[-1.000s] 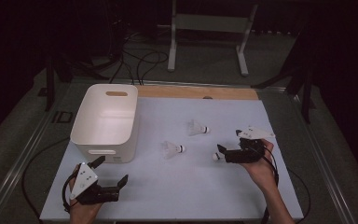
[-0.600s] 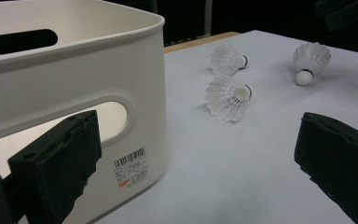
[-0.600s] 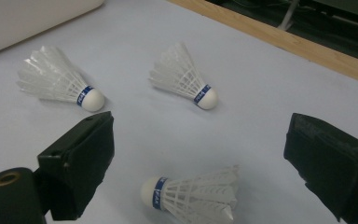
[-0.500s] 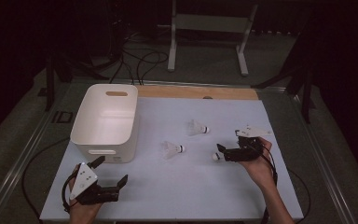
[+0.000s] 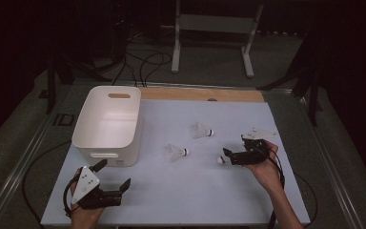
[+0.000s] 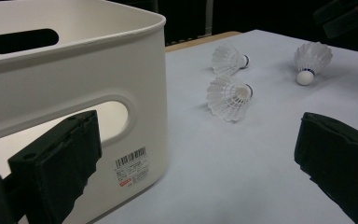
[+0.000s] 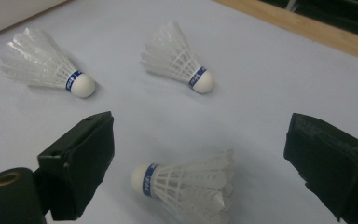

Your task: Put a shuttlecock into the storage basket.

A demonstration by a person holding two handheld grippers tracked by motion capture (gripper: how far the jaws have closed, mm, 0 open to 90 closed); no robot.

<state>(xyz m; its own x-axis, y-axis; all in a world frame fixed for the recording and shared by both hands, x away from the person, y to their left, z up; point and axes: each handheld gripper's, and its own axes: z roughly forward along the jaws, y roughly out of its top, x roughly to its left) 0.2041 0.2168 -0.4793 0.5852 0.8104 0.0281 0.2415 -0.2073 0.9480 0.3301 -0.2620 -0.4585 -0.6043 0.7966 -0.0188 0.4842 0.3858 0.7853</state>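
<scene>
Bin [image 5: 106, 125] interior bare; three shuttlecocks [image 5: 177, 152] on table [image 5: 181, 191] outside.

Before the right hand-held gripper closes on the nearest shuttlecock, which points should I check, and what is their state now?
1. Right hand-held gripper jaws open wide: ok.
2. Nearest shuttlecock lies between the jaws, on its side, cork toward the left jaw: ok.
3. Jaws would meet cork and feather ends, not the sides: not ok, may crush feathers.
4. The other two shuttlecocks lie apart from the jaws: ok.
5. White bin upright and open at the top: ok.
6. Left hand-held gripper open, near the bin, away from the right one: ok.
</scene>
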